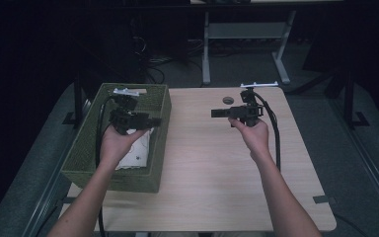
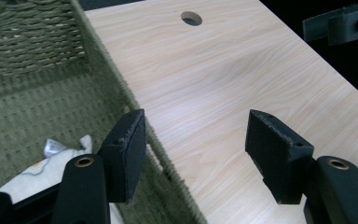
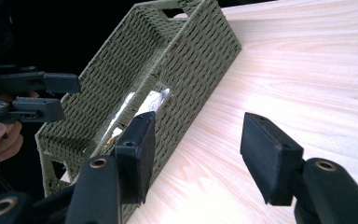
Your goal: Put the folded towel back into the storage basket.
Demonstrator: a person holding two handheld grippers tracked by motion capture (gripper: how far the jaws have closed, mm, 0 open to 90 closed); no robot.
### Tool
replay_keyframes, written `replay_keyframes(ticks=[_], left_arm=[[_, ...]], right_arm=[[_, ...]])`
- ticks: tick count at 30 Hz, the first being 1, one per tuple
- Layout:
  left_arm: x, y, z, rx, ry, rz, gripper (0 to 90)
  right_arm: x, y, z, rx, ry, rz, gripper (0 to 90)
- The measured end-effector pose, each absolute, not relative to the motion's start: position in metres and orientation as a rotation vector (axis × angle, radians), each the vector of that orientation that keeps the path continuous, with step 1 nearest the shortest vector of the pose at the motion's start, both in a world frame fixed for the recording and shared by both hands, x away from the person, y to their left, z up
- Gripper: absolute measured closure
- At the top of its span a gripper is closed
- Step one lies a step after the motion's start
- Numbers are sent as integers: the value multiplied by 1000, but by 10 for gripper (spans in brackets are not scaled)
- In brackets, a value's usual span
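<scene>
Left gripper (image 1: 154, 120): jaws standing wide apart, nothing between them. In the left gripper view (image 2: 193, 156) one black pad is hanging over the inside of the olive-green woven rectangular basket (image 2: 37, 93), the other over the bare tabletop, with the basket's near wall running between them below. The high view shows it being held above the basket's right side, jaws pointing right toward the table centre.

Right gripper (image 1: 216, 113): also gaping, holding nothing. In the right gripper view (image 3: 196, 154) its pads are framing the pale wood-grain table (image 3: 307, 70), with the basket's (image 3: 186, 51) outer wall just left of the left pad. In the high view it is hovering over the far middle of the table, jaws pointing left, facing the left gripper and well apart from it. The left gripper (image 3: 61, 95) is also showing at the left edge of the right gripper view, fingers of the hand beneath it.

White crumpled cloth with small dark marks (image 1: 137, 150) is lying on the basket (image 1: 86, 148) floor, toward the near end, below and slightly behind the left gripper. Same cloth (image 2: 37, 168) is peeking out at lower left in the left gripper view; pale patches of it (image 3: 144, 105) are showing through the weave gaps in the right gripper view.

Basket is sitting on the table's (image 1: 212, 173) left edge. Small round hole (image 1: 228, 100) in the tabletop near the far edge, just left of the right gripper.
</scene>
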State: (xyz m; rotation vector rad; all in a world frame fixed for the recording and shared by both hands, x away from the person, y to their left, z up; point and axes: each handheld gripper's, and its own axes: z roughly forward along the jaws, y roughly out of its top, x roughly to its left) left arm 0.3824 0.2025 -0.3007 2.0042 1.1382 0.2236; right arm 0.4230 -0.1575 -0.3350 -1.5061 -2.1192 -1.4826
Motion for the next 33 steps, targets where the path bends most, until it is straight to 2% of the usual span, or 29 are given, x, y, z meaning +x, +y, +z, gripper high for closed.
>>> replay_keyframes(ticks=[33], left_arm=[[376,115,-325,2072,1041,131,292]], right_arm=[[392,-254,-366,-1635,-2013,-1506,365]])
